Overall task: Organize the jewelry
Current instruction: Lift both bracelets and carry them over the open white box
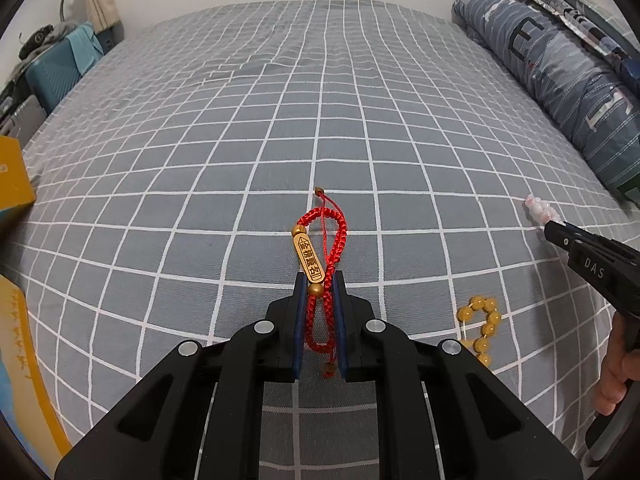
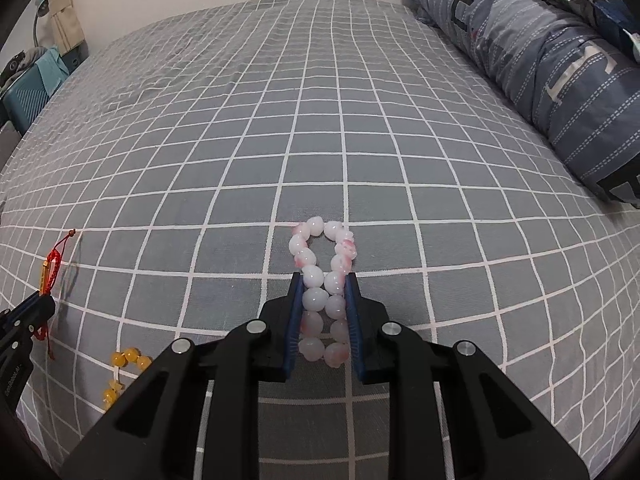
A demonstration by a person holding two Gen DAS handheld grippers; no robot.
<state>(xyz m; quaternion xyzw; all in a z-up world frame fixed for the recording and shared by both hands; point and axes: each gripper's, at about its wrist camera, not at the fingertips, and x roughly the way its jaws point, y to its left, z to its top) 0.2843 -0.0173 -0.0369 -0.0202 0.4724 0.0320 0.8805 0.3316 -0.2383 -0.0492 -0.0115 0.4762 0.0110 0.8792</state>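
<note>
The left tongs [image 1: 319, 280] are pinching a red cord bracelet [image 1: 325, 248], their blue pads [image 1: 297, 320] pressed against the braided cord on both sides. The bracelet is squeezed into a long narrow loop that sticks out past the tips, with a gold tag [image 1: 307, 258] carrying stamped characters lying along its left strand and a small gold bead at each end of the tag. A thin red tail with a brown bead reaches out beyond the loop, and another short tail hangs down between the pads.

The right tongs [image 2: 323, 280] are clamped on a pink bead bracelet [image 2: 325, 256]. Its pale, pink-flecked beads sit in two rows between the pads, and the far end of the loop bulges out ahead of the tips.

Both bracelets are held over the bed [image 1: 280, 128], above a grey sheet with a white grid.

Between the two tongs, a yellow bead bracelet [image 1: 482, 328] lies loose on the sheet, touched by neither. At the right edge of the left view a hand [image 1: 616, 368] grips the right tool's handle.

Further out, a rolled blue quilt [image 1: 560, 68] lies along the right side of the bed. A yellow box [image 1: 12, 184] sits at the left edge, and a teal case [image 1: 52, 80] stands beside the bed near the wall.
</note>
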